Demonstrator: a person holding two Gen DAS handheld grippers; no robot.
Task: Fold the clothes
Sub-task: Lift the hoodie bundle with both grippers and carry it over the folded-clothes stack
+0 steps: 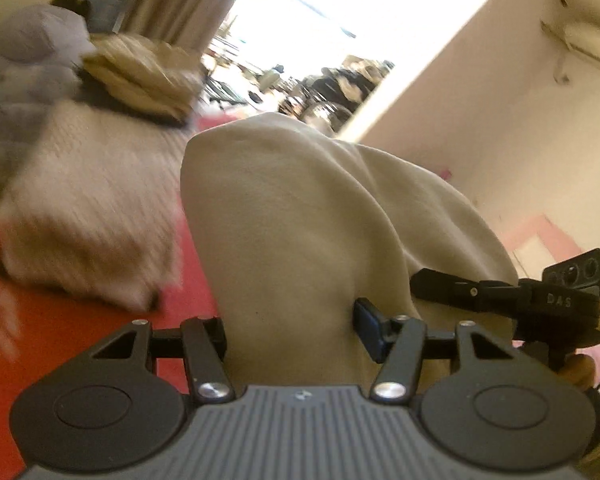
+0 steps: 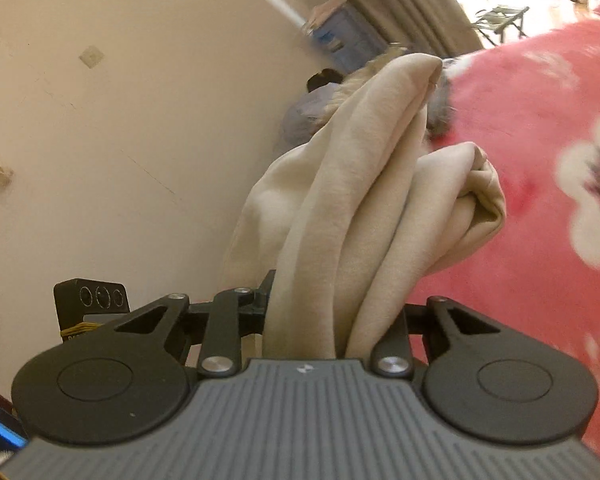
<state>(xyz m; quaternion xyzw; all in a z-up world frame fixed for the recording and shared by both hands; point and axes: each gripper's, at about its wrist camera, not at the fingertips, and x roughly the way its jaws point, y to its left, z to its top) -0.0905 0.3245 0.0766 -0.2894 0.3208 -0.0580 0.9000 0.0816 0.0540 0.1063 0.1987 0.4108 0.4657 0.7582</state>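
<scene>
Both grippers, left gripper (image 1: 290,332) and right gripper (image 2: 332,312), clamp the cream garment (image 1: 300,220) above the red blanket (image 2: 520,140), lifting it free for folding.

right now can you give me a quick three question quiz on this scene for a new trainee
1. True or false: the left gripper grips the cream fleece garment.
2. What lies beneath the garment, seen from the right gripper?
A. a bare wooden floor
B. a red blanket with white flowers
C. a glass table
3. Fill in: on the red blanket, to the left of the garment in the left wrist view, lies a folded ______ knitted garment.

Key
1. True: the cloth is bunched between its jaws.
2. B
3. white, though the picture is blurred there.
</scene>
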